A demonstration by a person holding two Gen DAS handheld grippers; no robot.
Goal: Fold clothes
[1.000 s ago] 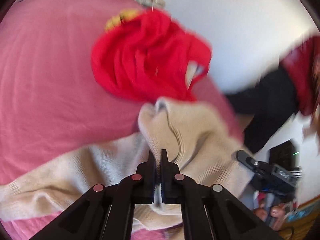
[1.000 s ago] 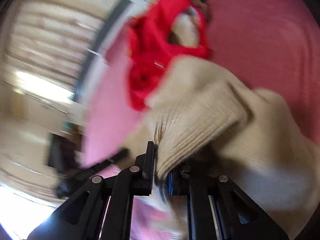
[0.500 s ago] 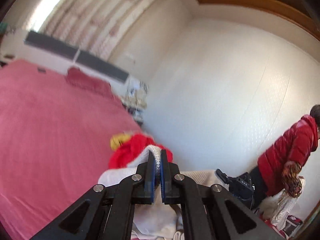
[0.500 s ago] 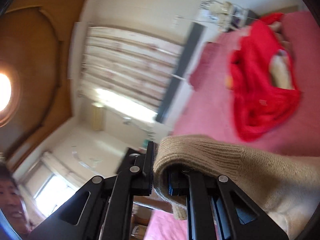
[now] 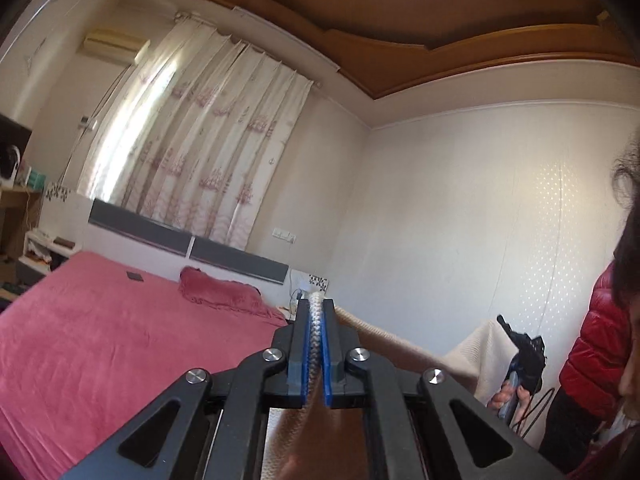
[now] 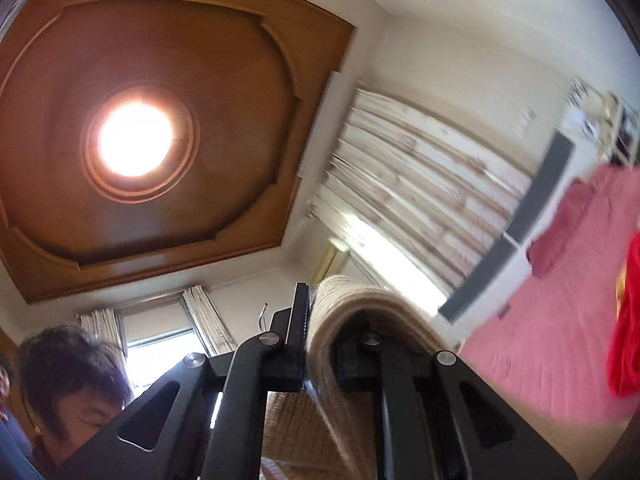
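Gripping a knit edge of the beige sweater (image 5: 315, 334), the left gripper (image 5: 315, 320) has its blue-lined jaws drawn nearly together, only the thin fabric edge between them. It points about level across the room. From that pinch the sweater runs off to the right as a taut band, then widens into a paler panel beside the right gripper (image 5: 520, 350), seen here from the left wrist view as a dark body held in a hand (image 5: 510, 394) at the right edge. A person's red jacket (image 5: 592, 352) stands just behind it.

Right wrist view: the right gripper (image 6: 320, 304) is tilted upward toward the ceiling. Its jaws are clamped on a thicker ribbed fold of the same sweater (image 6: 352, 304); the fold arches over the right-hand finger and hangs down toward the lens, hiding that finger's tip. Gap between the jaws is narrow, filled by cloth.

Sweater is lifted clear of the bed, stretched between the two grippers.

Surroundings: pink bed (image 5: 100, 344) spreads low and left in the left wrist view, a pink pillow (image 5: 220, 290) at its far end against the headboard. A red garment (image 6: 624, 320) lies on the bed at the right edge of the right wrist view, partly cut off. Patterned curtains (image 5: 200, 152) hang on the far wall. Round ceiling lamp (image 6: 134, 140) is lit overhead. Right view is somewhat blurred.
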